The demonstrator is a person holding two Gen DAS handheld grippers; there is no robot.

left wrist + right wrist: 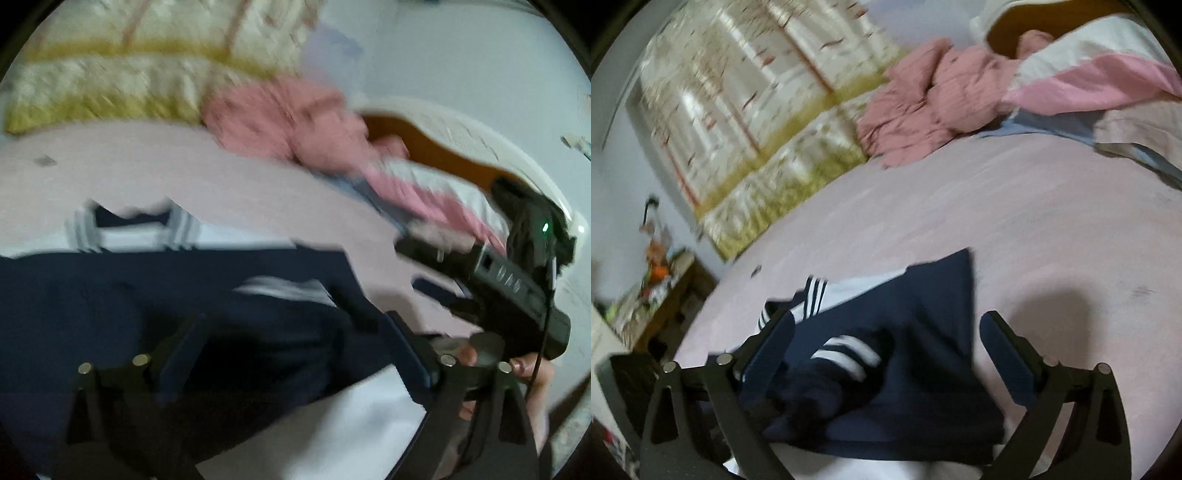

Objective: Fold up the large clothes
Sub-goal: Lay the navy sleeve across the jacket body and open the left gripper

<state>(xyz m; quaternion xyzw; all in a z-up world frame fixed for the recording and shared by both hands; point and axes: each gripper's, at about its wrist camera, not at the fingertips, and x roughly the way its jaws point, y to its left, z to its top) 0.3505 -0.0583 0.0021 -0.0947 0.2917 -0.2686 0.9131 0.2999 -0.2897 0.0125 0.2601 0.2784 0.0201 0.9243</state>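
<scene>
A navy garment with white stripes lies bunched on a pale pink bedsheet. Its white part shows near the bottom of the left wrist view. My left gripper is open, jaws wide apart over the navy cloth and not pressing on it. To the right, a hand holds the black housing of my right gripper. In the right wrist view my right gripper is open too, with the folded navy garment lying under and between its fingers on the sheet.
A heap of pink clothes lies at the far side of the bed beside a white and pink quilt. A floral curtain hangs behind. A wooden headboard stands far right, and a cluttered shelf stands left of the bed.
</scene>
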